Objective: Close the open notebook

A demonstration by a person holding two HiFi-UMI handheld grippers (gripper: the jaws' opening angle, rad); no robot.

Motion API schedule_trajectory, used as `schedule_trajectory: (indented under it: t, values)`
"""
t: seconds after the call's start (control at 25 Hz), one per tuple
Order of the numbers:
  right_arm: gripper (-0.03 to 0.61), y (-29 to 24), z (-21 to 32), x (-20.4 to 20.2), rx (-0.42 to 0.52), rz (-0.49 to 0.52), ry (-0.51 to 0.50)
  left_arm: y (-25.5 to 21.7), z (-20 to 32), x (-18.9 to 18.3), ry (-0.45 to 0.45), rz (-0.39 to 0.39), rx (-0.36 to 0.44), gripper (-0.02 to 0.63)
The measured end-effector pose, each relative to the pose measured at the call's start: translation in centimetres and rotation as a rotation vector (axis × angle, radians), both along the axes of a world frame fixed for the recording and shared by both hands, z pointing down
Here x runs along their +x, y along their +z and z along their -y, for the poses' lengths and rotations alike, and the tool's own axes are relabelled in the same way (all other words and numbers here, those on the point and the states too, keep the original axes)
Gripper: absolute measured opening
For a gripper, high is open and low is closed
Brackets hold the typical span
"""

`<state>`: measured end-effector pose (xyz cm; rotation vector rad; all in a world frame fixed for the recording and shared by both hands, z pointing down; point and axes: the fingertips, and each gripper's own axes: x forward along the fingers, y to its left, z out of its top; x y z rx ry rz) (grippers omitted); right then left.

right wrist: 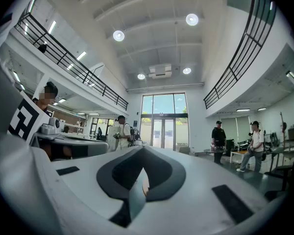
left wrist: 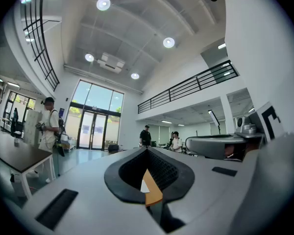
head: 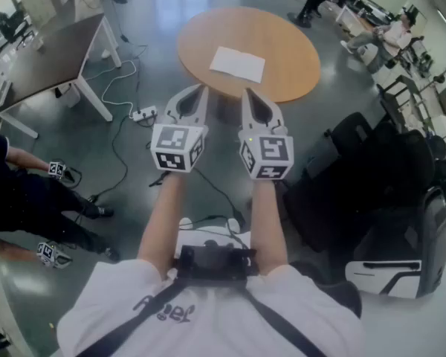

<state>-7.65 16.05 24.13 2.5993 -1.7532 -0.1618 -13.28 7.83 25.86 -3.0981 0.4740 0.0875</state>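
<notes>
Head view: the open notebook [head: 238, 64] lies flat near the middle of the round worktop [head: 301, 65]. The left tongs [head: 202, 89] and right tongs [head: 247, 92] are side by side by its near edge, apart from the notebook. Left gripper view: jaws clenched together, nothing between them. Right gripper view: jaws clenched together, likewise empty

The notebook [head: 238, 64] lies on the round table [head: 293, 47] at upper centre, with a desk [head: 52, 58] at upper left and a power strip [head: 143, 114] on the floor between them. The left gripper [head: 202, 89] and right gripper [head: 247, 93] sit side by side just below the table. Chairs [head: 357, 169] stand at right.
</notes>
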Motion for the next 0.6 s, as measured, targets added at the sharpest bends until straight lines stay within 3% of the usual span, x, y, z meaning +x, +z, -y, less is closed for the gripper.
schedule_trajectory:
  t: [0.6]
  values:
    - [0.021, 1.7, 2.2, -4.2, 0.030, 0.054, 0.079, 1.0, 1.7, -3.9, 0.075, 0.018, 0.030, 0.012]
